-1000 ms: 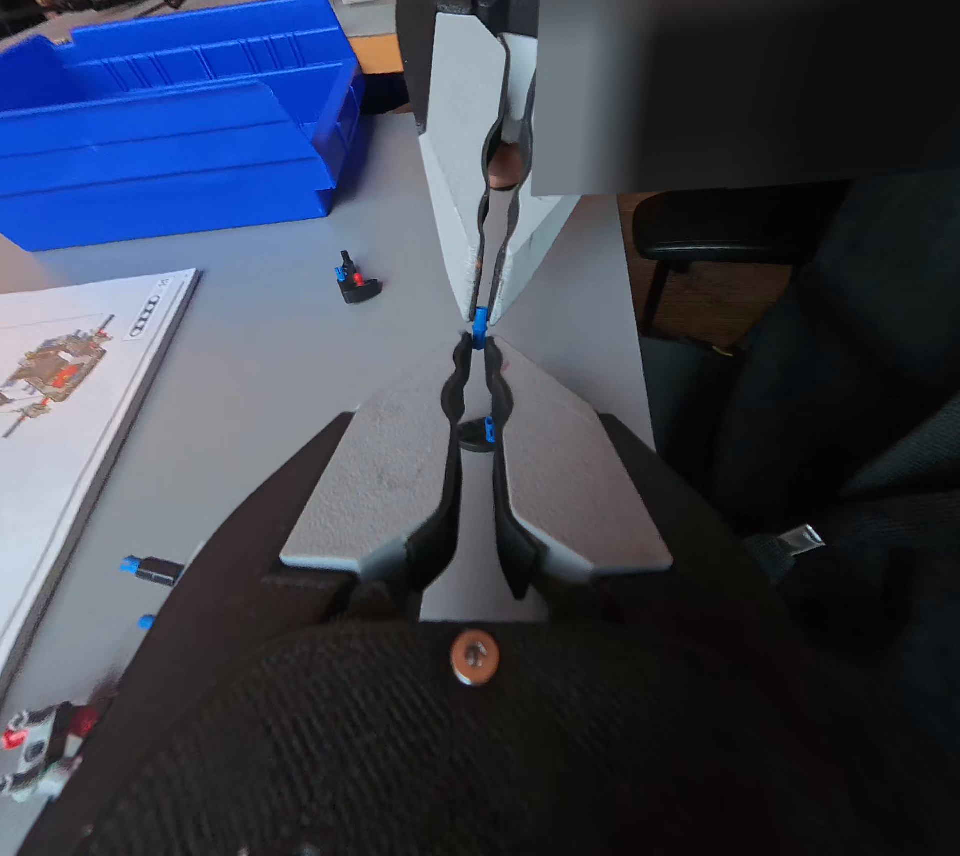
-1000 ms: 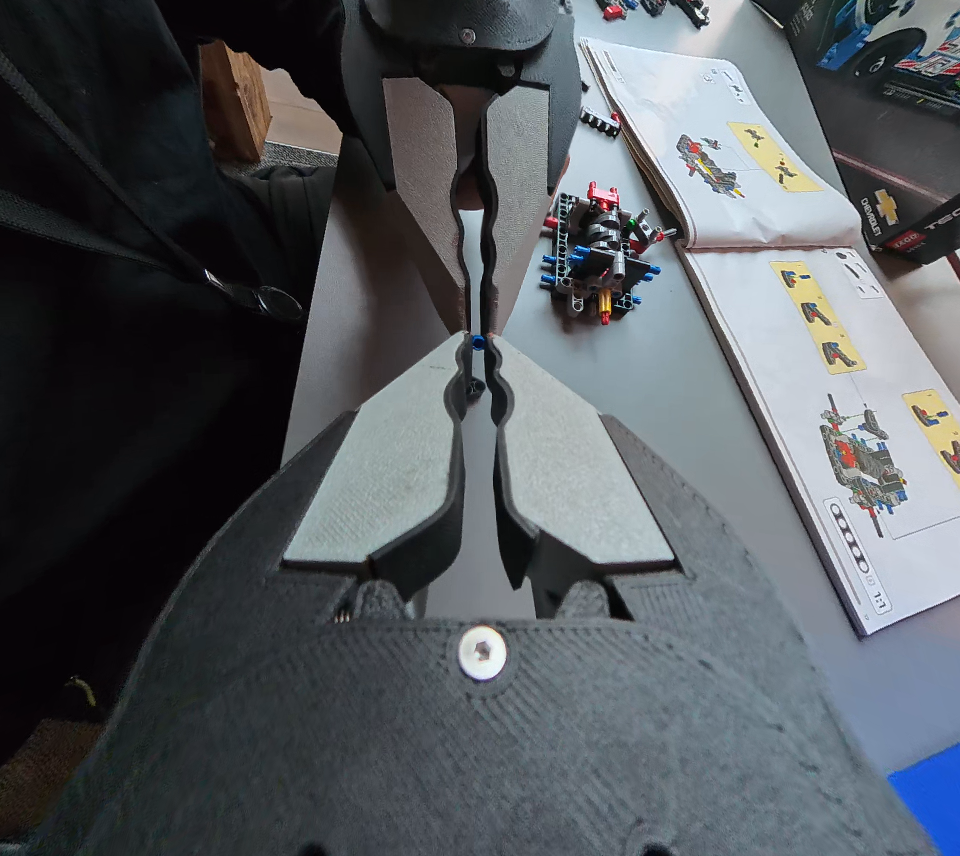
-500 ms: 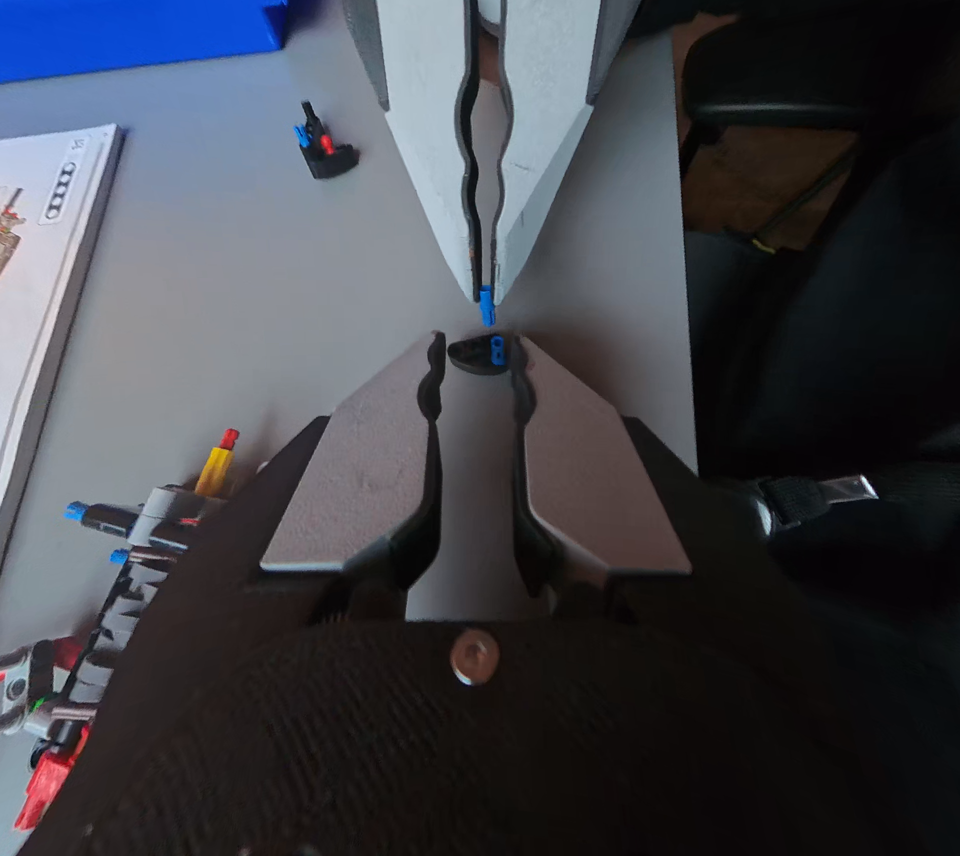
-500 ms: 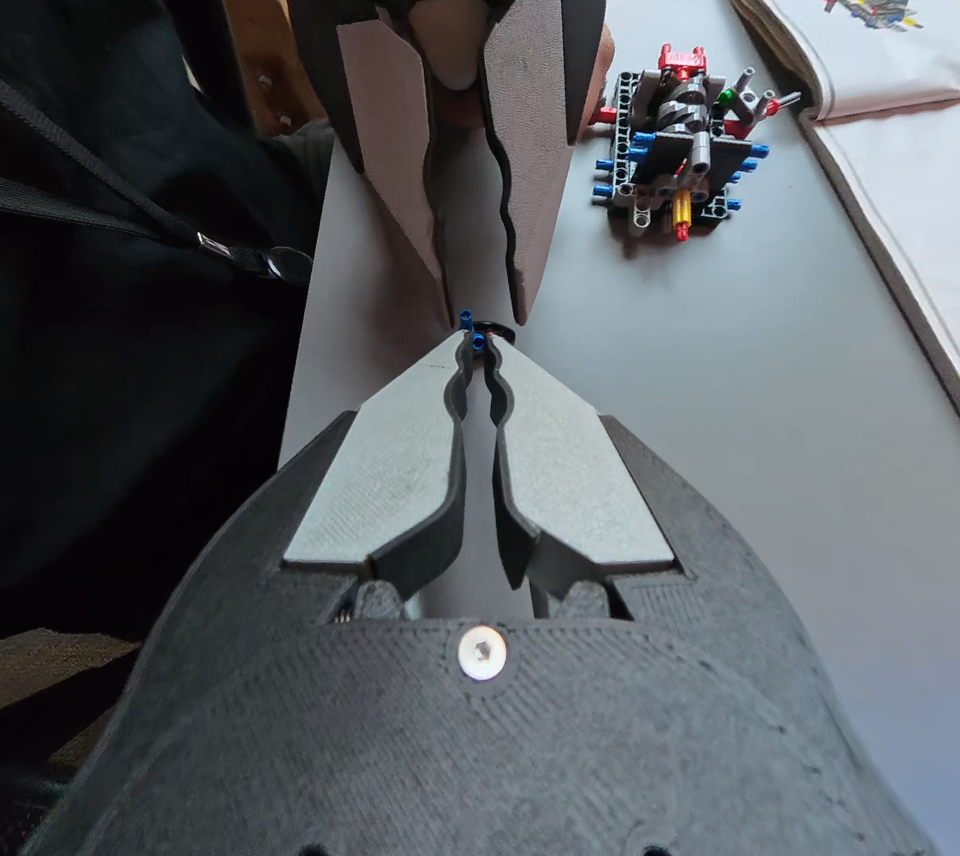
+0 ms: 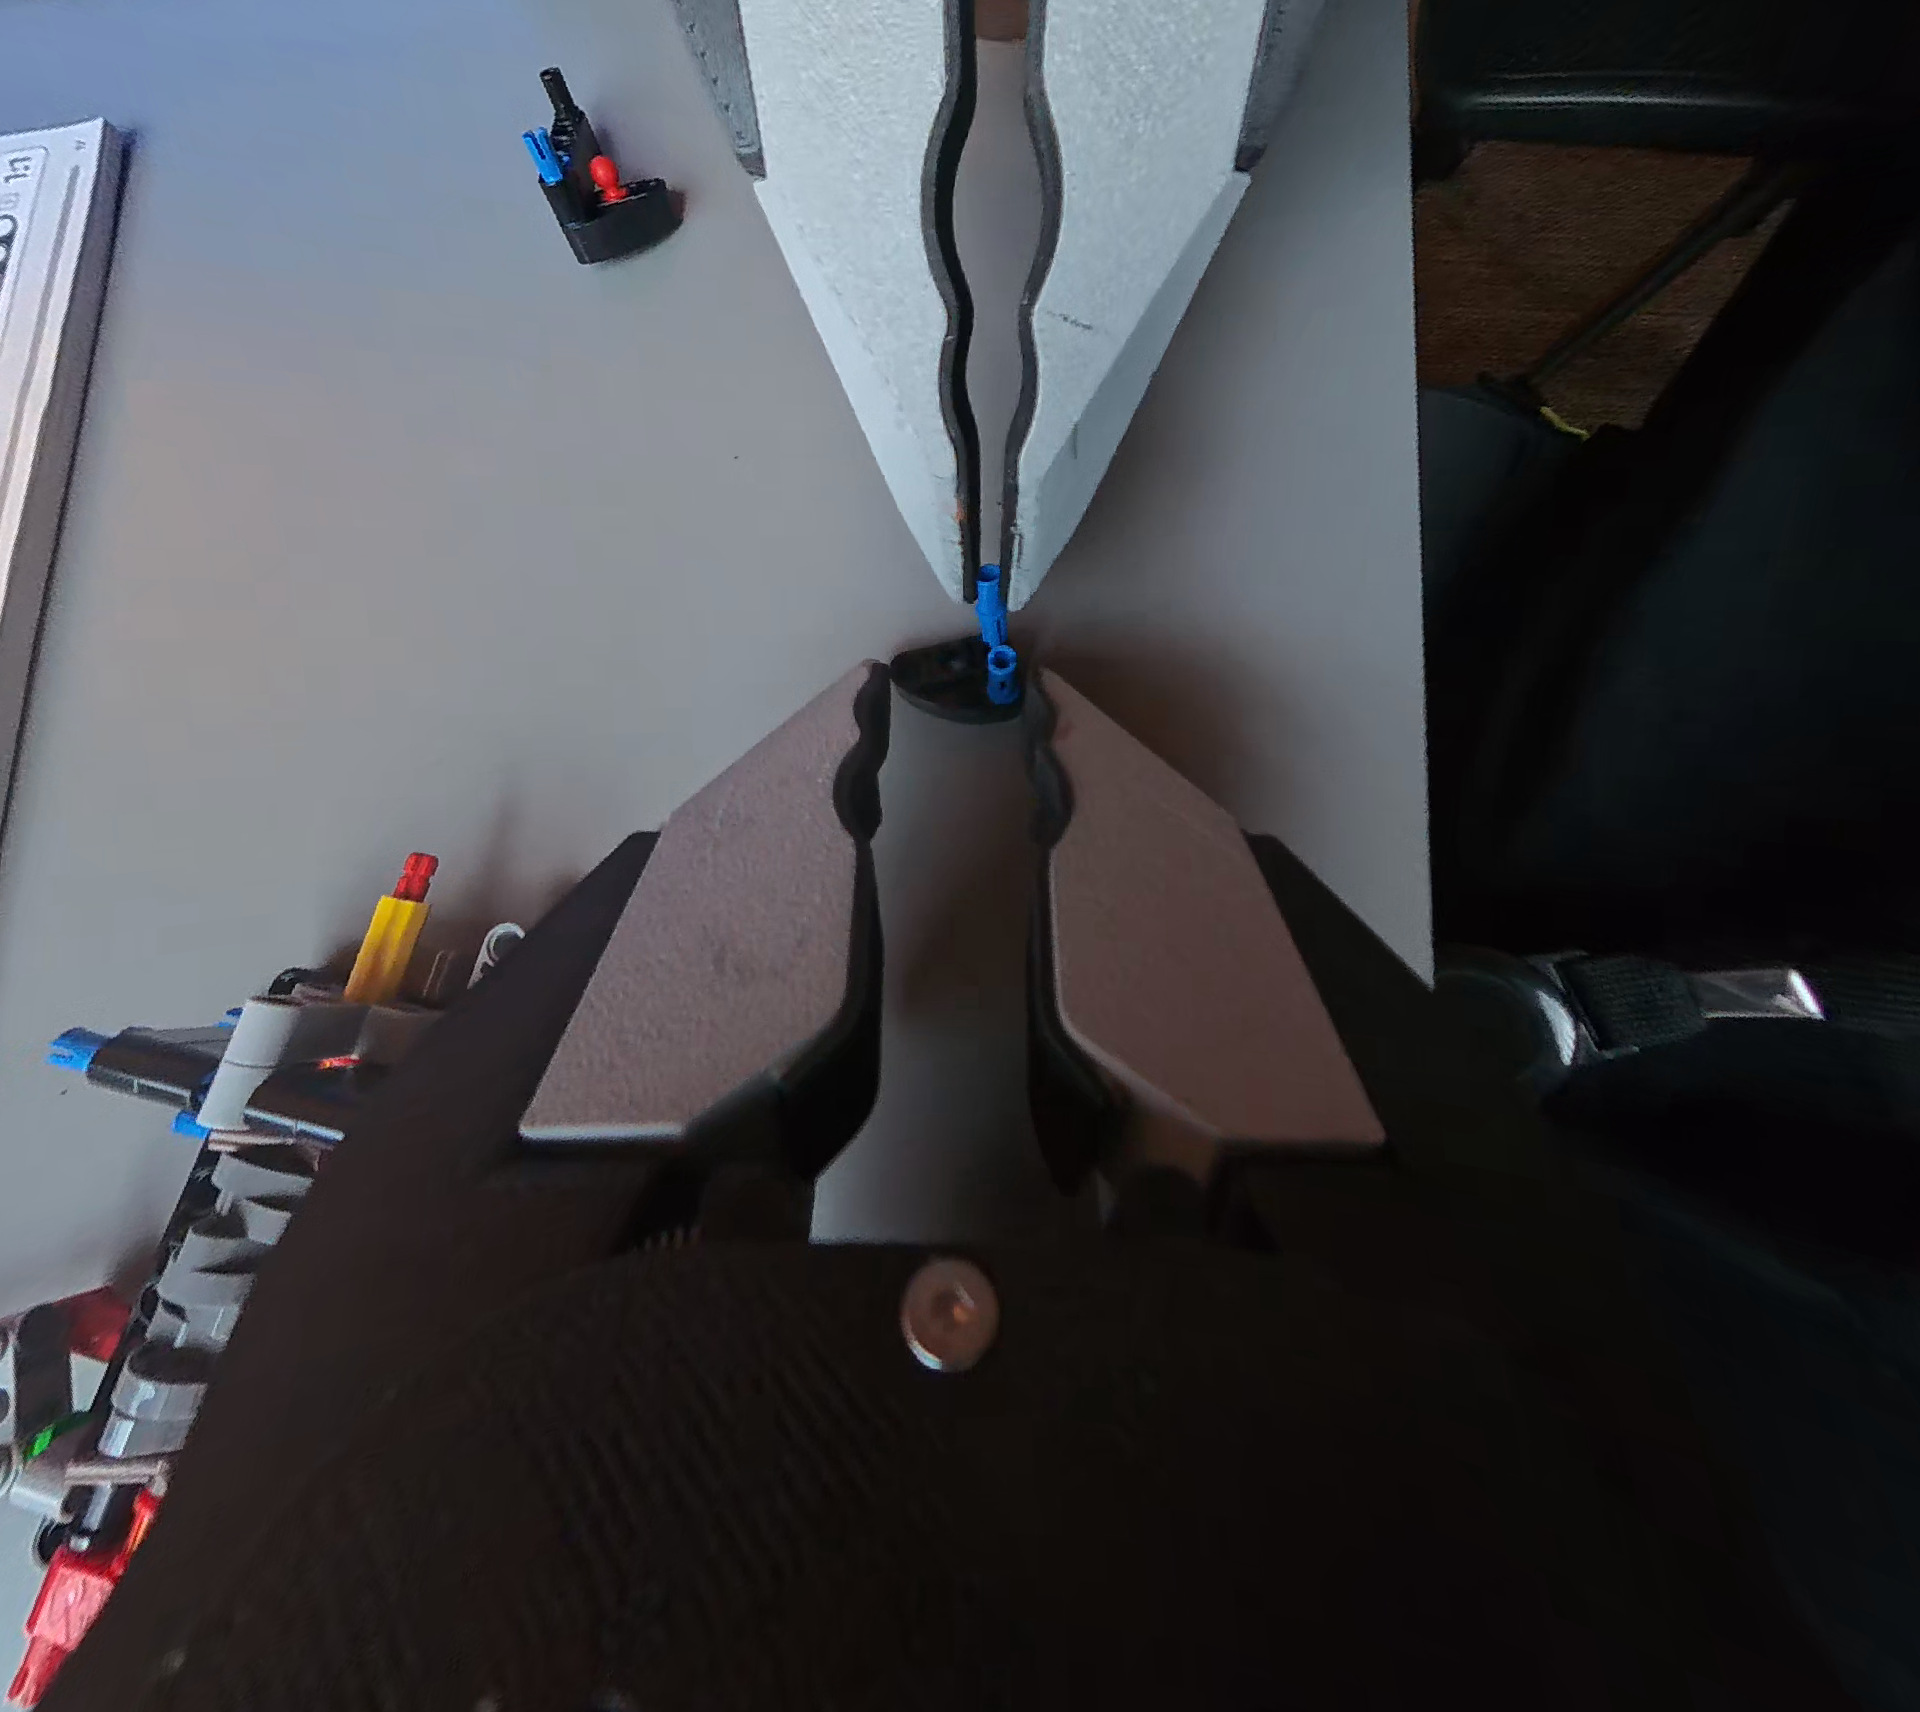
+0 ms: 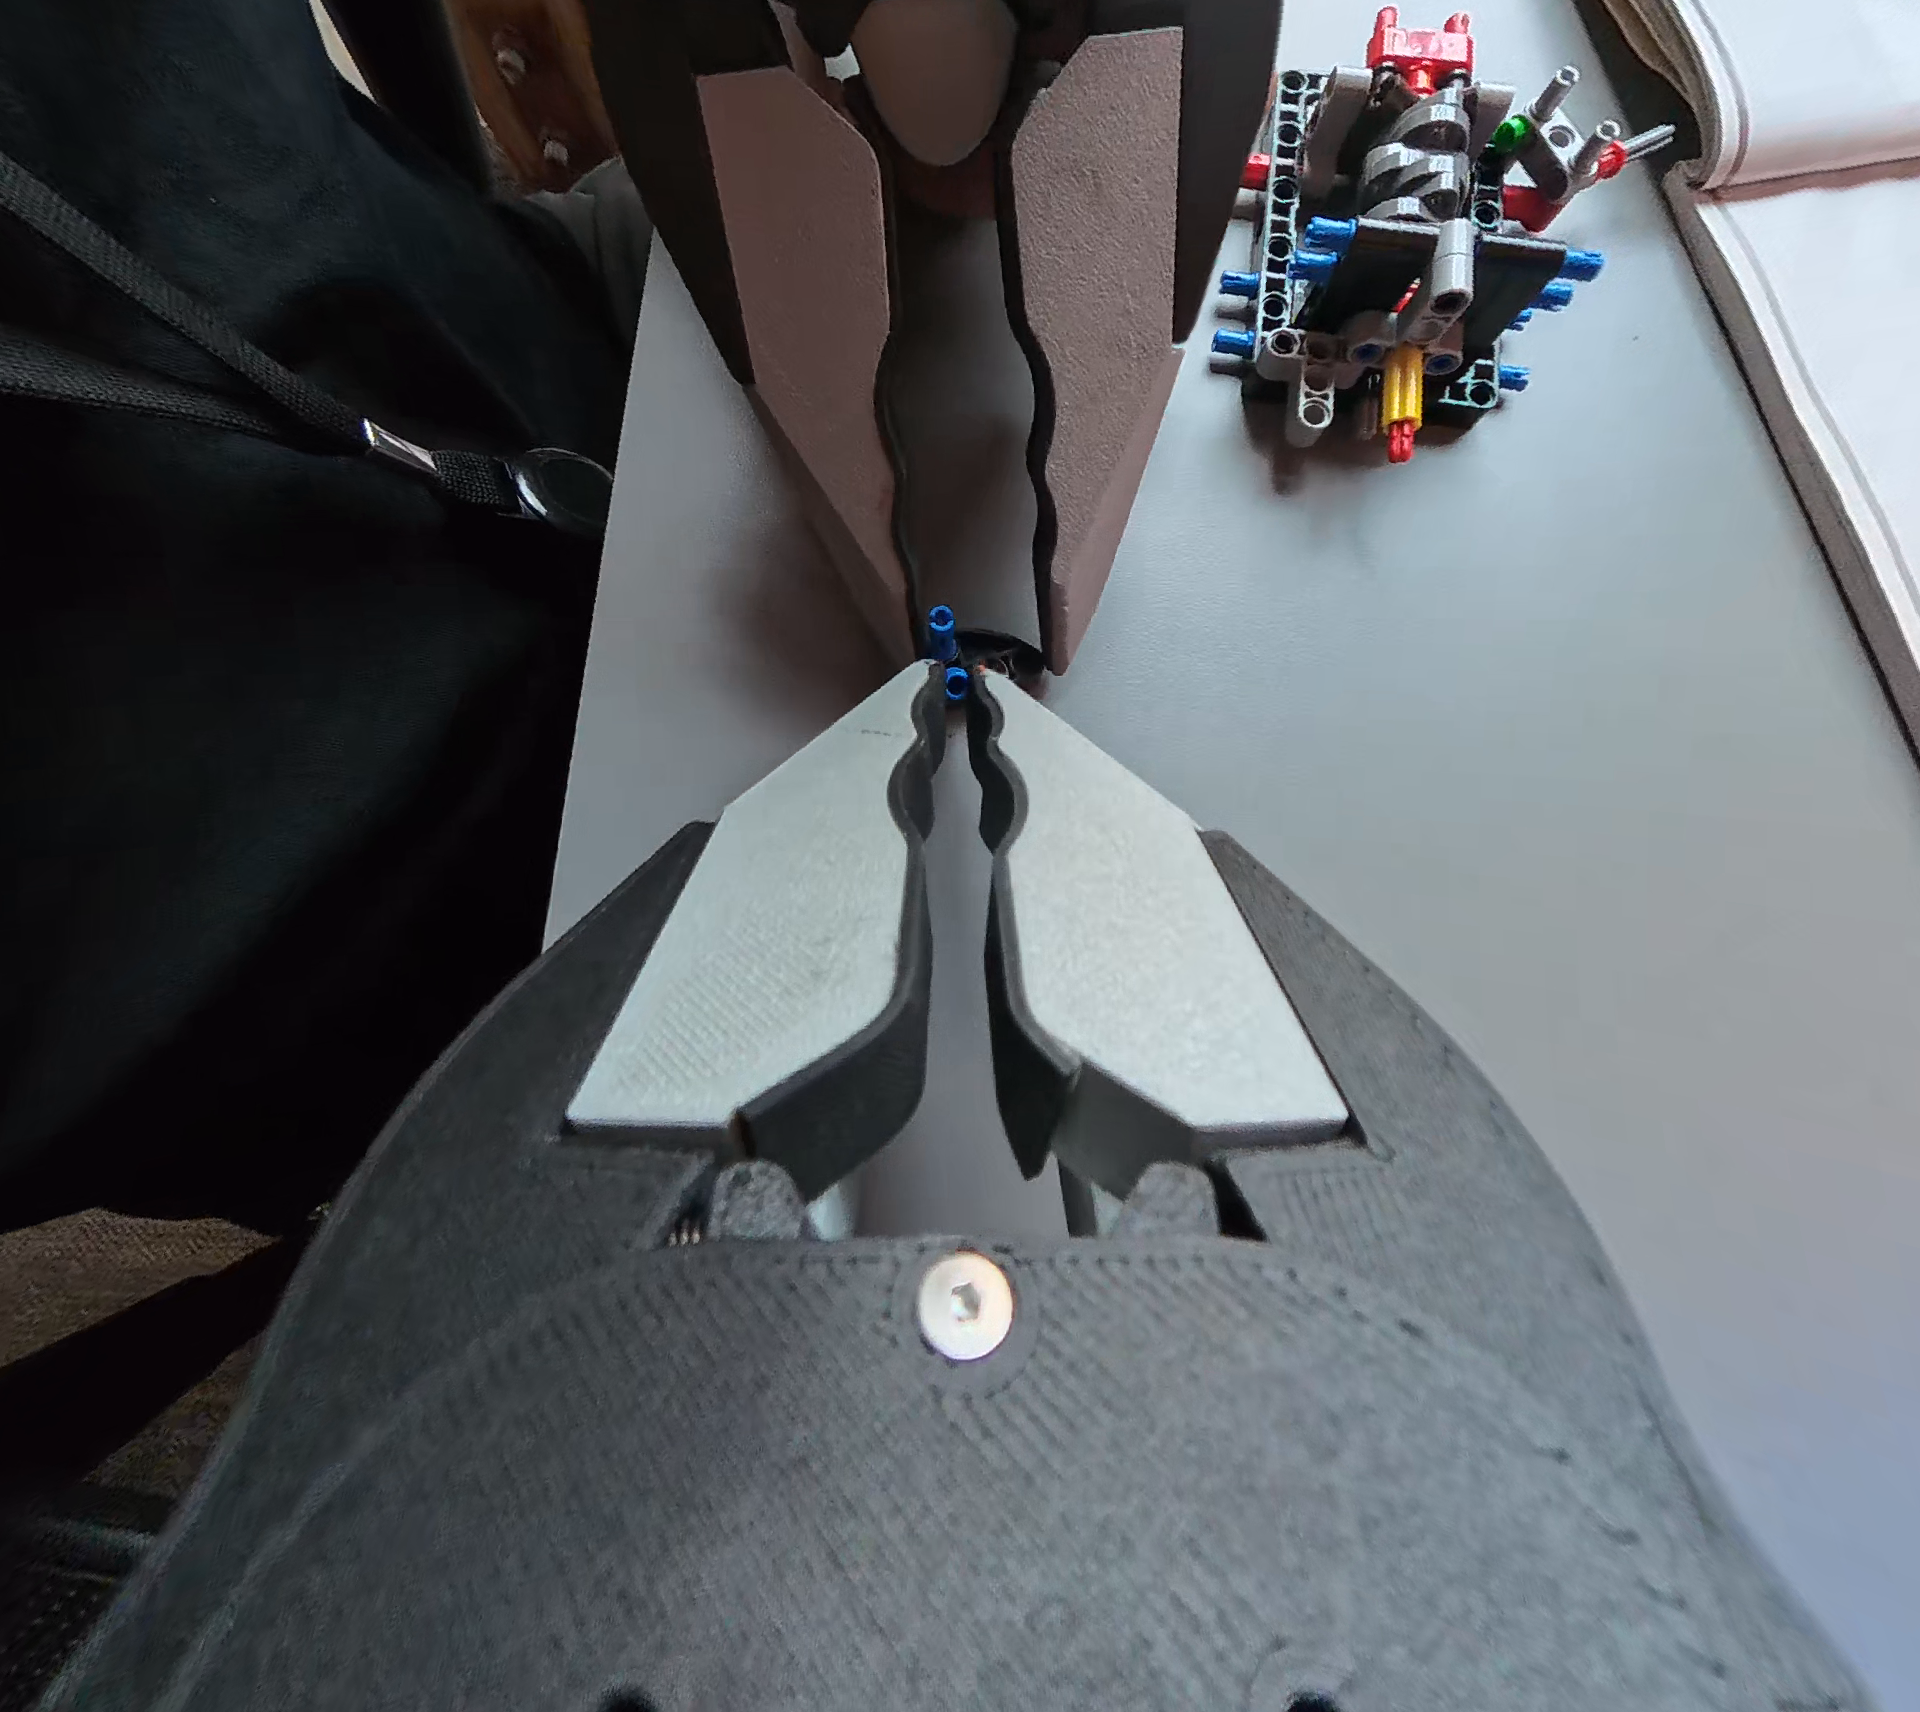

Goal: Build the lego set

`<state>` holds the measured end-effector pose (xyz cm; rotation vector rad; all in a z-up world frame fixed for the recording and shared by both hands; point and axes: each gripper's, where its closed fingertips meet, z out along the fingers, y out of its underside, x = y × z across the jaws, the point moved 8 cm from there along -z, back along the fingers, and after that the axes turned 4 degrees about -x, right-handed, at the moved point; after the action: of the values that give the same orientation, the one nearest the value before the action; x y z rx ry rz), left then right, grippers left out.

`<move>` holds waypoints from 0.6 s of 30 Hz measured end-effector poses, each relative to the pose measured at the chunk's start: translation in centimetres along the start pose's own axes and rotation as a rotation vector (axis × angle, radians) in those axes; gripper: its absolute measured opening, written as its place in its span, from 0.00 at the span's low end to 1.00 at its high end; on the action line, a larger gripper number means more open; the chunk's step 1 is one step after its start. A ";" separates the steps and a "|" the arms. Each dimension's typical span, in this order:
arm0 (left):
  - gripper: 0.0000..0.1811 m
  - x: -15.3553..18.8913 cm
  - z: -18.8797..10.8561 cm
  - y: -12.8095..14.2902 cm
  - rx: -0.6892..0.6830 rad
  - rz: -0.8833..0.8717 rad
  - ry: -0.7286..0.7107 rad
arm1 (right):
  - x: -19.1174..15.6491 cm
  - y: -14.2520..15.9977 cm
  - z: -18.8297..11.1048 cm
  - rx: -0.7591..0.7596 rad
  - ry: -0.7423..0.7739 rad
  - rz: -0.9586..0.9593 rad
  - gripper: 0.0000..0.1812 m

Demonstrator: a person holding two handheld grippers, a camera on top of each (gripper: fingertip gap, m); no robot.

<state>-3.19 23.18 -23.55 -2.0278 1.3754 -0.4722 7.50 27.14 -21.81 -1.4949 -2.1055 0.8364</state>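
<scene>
The grey table (image 6: pixel 1351 779) carries an open instruction booklet (image 6: pixel 1829 228) and the half-built lego model (image 6: pixel 1392 249) beside it. Near the table's edge, the left gripper (image 5: pixel 956 686) stands with its jaws apart around a small black piece (image 5: pixel 940 675) that already bears one blue pin. The right gripper (image 6: pixel 951 680) is closed on another blue pin (image 5: pixel 987 597), just above that piece.

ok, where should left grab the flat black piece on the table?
Pinch the black piece across its two outer edges, coming in low and level from the left gripper's side: it lies flat, and the open fingers flank it. Stay clear of the upright pin.
</scene>
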 end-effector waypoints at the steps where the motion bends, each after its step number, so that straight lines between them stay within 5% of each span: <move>1: 0.12 0.0 0.0 0.0 0.000 0.000 0.001 | 0.0 0.0 0.0 -0.005 0.001 -0.002 0.00; 18: 0.12 -0.1 0.1 0.0 0.001 -0.002 0.014 | -0.2 -0.6 0.3 -0.119 0.027 -0.102 0.00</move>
<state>-3.20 23.25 -23.59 -2.0289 1.3819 -0.4881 6.98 26.73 -21.58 -1.4346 -2.2255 0.6602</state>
